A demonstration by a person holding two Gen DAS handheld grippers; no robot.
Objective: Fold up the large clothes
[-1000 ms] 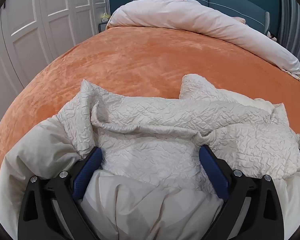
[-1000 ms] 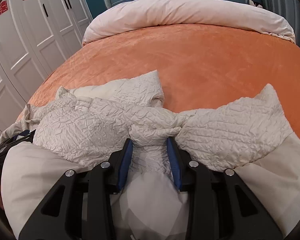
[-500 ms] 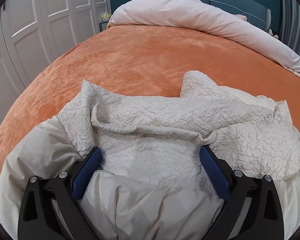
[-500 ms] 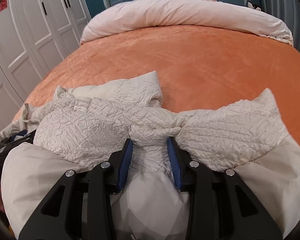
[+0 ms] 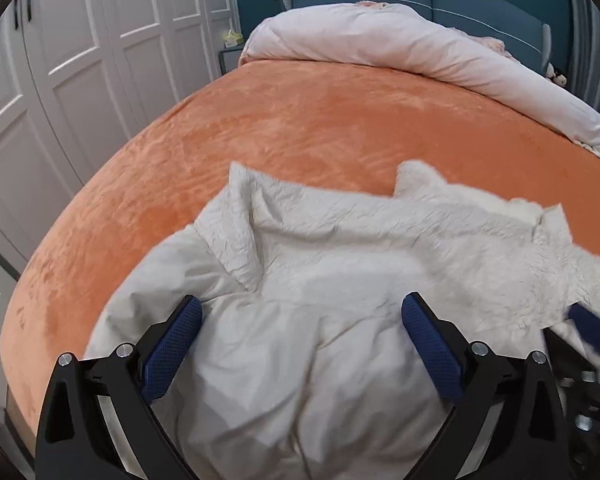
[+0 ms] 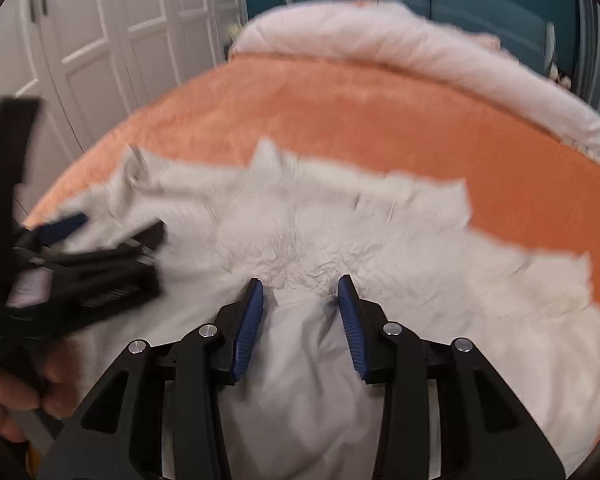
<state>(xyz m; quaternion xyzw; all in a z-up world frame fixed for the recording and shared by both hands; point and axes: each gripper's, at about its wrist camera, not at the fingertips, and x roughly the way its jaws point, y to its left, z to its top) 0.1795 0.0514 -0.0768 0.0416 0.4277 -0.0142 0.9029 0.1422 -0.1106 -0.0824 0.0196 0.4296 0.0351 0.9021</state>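
both claws tilted down over the garment (image 5: 340, 280) on the orange bed (image 5: 300, 128). left claw (image 5: 302, 312) gaped wide; right claw (image 6: 300, 292), lately widening, straddled fabric, grip unclear. only right view showed a hand (image 6: 12, 396).

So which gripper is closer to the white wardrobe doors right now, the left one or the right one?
Left. The left gripper sits toward the wardrobe doors, on that side of the cream garment; the right gripper is beside it, farther away.
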